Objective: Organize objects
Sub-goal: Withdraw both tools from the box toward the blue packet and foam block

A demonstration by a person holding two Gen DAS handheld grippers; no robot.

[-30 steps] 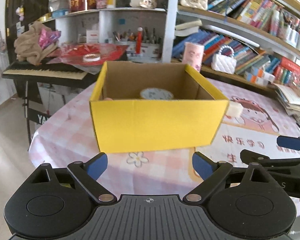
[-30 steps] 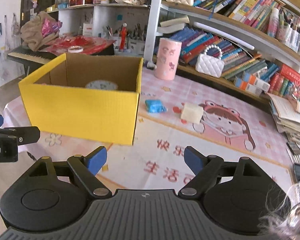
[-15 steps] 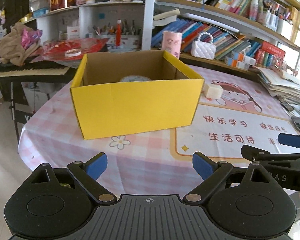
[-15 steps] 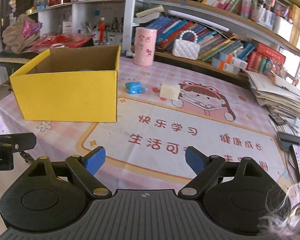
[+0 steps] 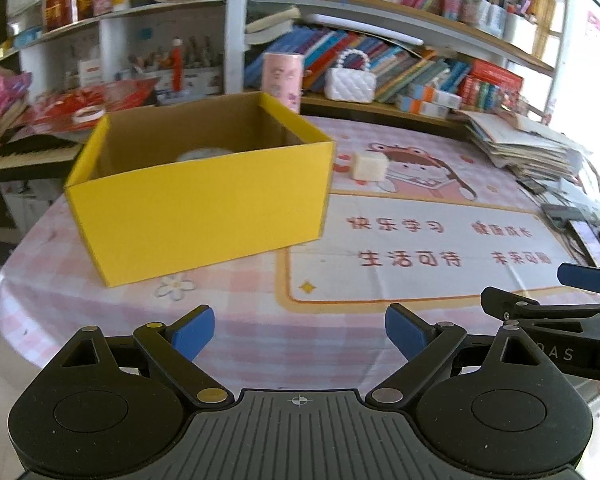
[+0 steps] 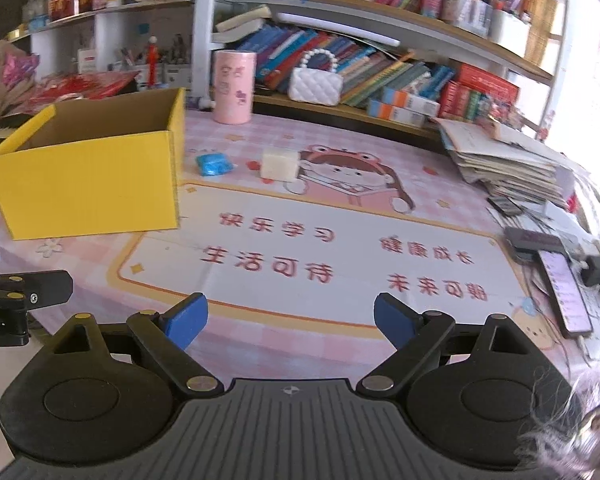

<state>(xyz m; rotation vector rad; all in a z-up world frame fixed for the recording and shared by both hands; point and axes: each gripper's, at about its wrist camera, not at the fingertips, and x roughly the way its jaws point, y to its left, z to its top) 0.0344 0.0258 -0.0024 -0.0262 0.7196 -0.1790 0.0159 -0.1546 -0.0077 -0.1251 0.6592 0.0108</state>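
Observation:
An open yellow cardboard box (image 5: pixel 204 204) stands on the left of the table; it also shows in the right wrist view (image 6: pixel 88 184). A round pale object (image 5: pixel 204 155) lies inside it. A cream cube (image 6: pixel 279 165) and a blue packet (image 6: pixel 214 164) lie on the mat just right of the box; the cube also shows in the left wrist view (image 5: pixel 370 166). My left gripper (image 5: pixel 299 332) is open and empty at the near table edge. My right gripper (image 6: pixel 290 322) is open and empty beside it, over the mat.
A pink cylinder (image 6: pixel 234 86) and a white handbag (image 6: pixel 316 85) stand at the back by the bookshelf. A stack of papers (image 6: pixel 504 164) and a phone (image 6: pixel 564 292) lie on the right. The table's left edge (image 5: pixel 8 272) drops off near the box.
Both grippers have swung to the right and drawn back; the box now sits further left in both views. Both stay open and empty.

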